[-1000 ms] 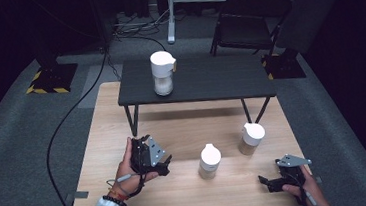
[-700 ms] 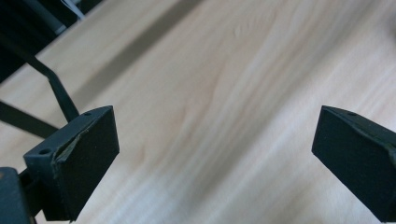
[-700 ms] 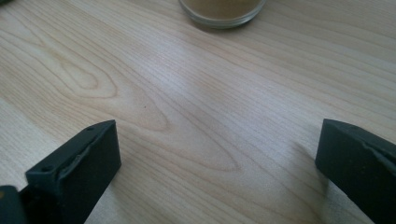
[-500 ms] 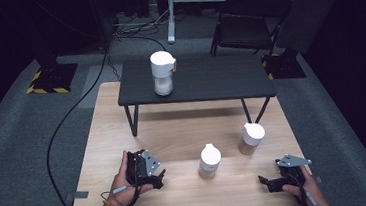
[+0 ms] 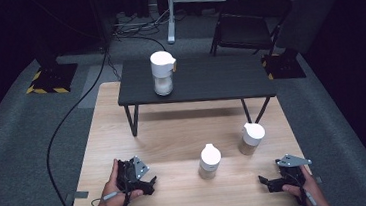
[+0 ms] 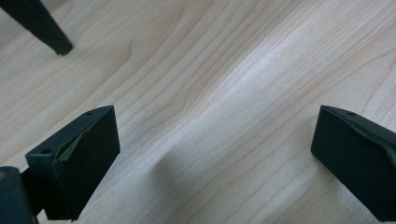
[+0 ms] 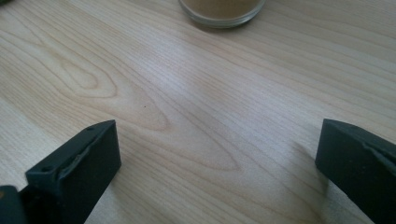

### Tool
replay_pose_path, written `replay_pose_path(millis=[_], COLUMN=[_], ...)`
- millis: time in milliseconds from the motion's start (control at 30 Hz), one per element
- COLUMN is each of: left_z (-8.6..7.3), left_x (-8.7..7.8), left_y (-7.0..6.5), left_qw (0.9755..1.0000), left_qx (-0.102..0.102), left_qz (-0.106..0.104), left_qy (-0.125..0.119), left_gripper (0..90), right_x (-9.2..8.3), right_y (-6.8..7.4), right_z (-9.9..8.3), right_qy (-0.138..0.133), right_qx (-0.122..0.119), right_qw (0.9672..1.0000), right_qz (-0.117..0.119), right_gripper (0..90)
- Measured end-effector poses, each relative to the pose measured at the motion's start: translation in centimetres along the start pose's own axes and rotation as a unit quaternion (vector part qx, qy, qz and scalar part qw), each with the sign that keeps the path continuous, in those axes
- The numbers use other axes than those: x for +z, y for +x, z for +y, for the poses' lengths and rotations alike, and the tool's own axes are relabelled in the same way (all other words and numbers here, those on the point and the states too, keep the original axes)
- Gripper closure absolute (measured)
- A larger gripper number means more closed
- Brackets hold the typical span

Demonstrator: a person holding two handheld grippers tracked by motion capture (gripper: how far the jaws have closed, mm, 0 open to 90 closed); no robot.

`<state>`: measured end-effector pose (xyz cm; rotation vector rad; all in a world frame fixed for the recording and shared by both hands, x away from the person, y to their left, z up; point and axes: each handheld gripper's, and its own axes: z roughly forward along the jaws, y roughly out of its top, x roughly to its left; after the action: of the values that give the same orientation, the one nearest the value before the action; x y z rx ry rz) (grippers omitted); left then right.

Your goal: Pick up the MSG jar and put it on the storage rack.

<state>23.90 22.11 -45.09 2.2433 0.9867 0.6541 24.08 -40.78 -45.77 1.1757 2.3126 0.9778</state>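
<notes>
Two white-capped jars stand on the wooden table: one near the front middle, another to its right. A taller white-lidded jar stands on the small black table at the back. My left gripper lies low at the front left, jaws wide apart over bare wood, open and empty. My right gripper rests at the front right, also open, pointing left toward the jars. The glass base of a jar shows at the top of the right gripper view.
A black leg of the small table shows in the left gripper view. A black cable runs over the grey floor at the left. A dark chair stands behind the tables.
My left gripper has drawn back toward the front edge and dropped lower to the table. The right gripper and the jars have stayed put.
</notes>
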Motion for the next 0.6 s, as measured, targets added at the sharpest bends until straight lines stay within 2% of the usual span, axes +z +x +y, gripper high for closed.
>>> replay_pose_path(millis=[167, 300, 600], left_z=[-0.9, -1.7, -2.0], left_x=[-0.2, -0.2, -0.4], left_y=[1.6, 3.3, 3.6], left_qw=[0.9987, 0.9945, 0.9946], left_qx=[-0.044, -0.09, -0.088], left_qz=[-0.025, -0.054, -0.055], left_qy=[0.002, 0.008, 0.008], left_gripper=[0.6, 0.2, 0.1], right_x=[0.0, 0.0, 0.0], right_y=[0.0, 0.0, 0.0], right_z=[0.0, 0.0, 0.0], right_qy=[0.0, 0.0, 0.0], right_qx=[0.0, 0.0, 0.0], right_qw=[1.0, 1.0, 1.0], right_qz=[0.0, 0.0, 0.0], right_gripper=[0.0, 0.0, 0.0])
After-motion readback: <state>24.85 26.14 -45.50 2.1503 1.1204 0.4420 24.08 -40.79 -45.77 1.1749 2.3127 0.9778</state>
